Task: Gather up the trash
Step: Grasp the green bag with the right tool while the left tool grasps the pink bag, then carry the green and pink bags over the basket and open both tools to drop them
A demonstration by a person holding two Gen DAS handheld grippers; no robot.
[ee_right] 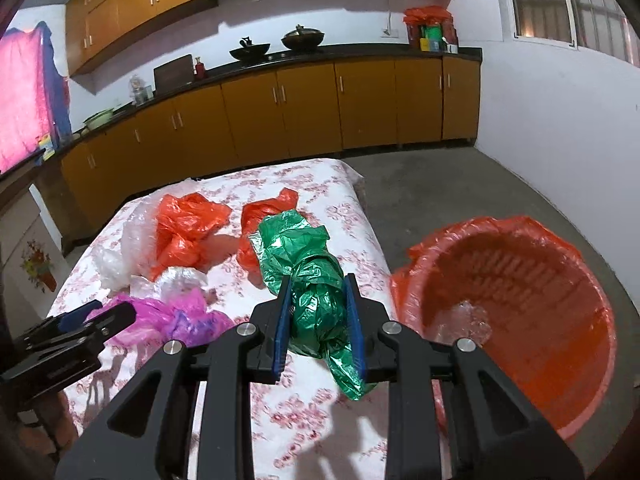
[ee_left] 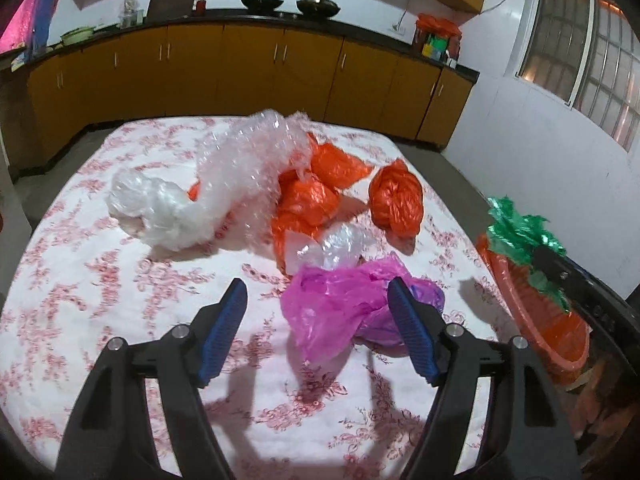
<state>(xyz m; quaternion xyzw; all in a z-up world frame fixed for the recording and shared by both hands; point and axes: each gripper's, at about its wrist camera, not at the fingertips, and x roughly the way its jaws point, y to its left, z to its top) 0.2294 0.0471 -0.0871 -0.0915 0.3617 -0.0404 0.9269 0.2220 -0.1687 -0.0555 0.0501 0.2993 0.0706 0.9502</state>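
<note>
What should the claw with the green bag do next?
Probably swing over the orange bin and let go. The right claw already pinches the green bag above the table, and the bin sits open just beside it.

Far side of the pink bag (ee_left: 340,304) behind a blue pad; bin (ee_right: 520,320) floor under liner and shadow.
</note>
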